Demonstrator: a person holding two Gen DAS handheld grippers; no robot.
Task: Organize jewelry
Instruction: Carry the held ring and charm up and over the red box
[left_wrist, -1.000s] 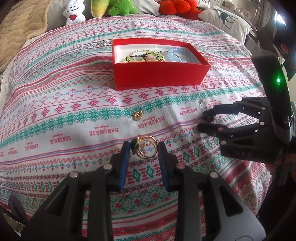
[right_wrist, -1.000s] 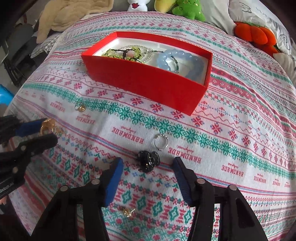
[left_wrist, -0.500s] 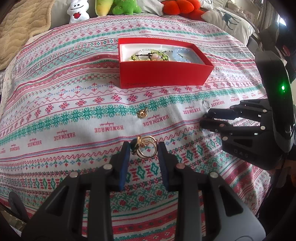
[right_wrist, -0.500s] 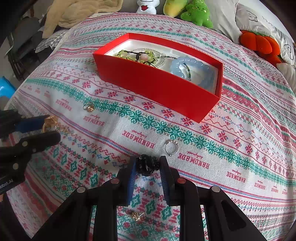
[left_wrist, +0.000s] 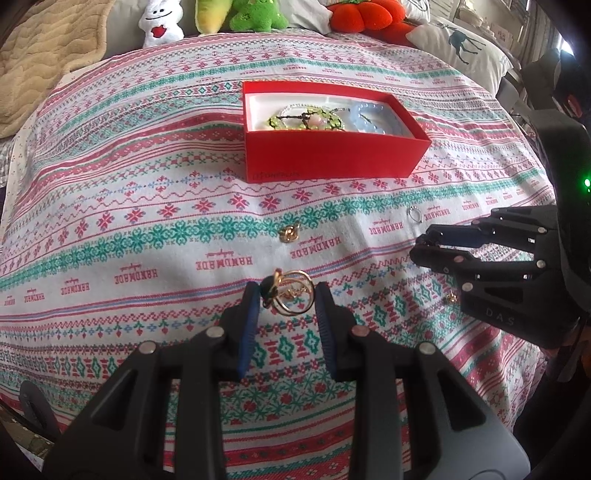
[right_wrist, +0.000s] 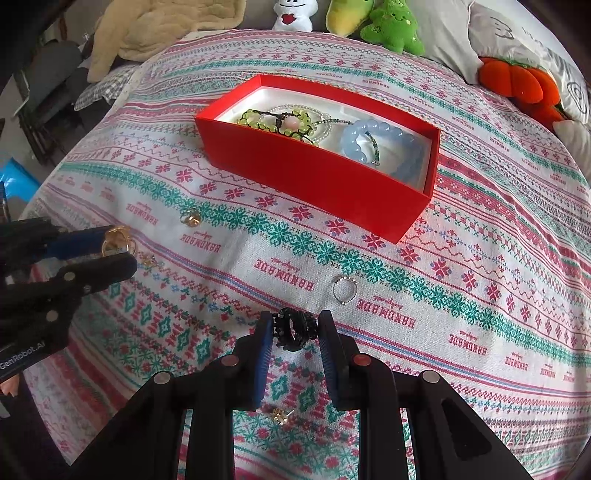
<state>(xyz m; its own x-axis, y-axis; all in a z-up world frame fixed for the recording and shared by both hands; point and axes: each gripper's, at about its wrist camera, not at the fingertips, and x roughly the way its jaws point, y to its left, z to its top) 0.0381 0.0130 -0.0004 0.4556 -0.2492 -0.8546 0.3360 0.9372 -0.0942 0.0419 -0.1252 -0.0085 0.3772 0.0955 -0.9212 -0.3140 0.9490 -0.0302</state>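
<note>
Your left gripper (left_wrist: 285, 295) is holding a gold hoop earring (left_wrist: 291, 291) between its narrowly set pads. Your right gripper (right_wrist: 294, 328) is clamping a small black hair claw (right_wrist: 294, 328); its jaws have just been closing on it. The red jewelry box (right_wrist: 332, 184) is lying ahead of both grippers, and a silver ring (right_wrist: 344, 290) is lying just beyond the right fingertips.
</note>
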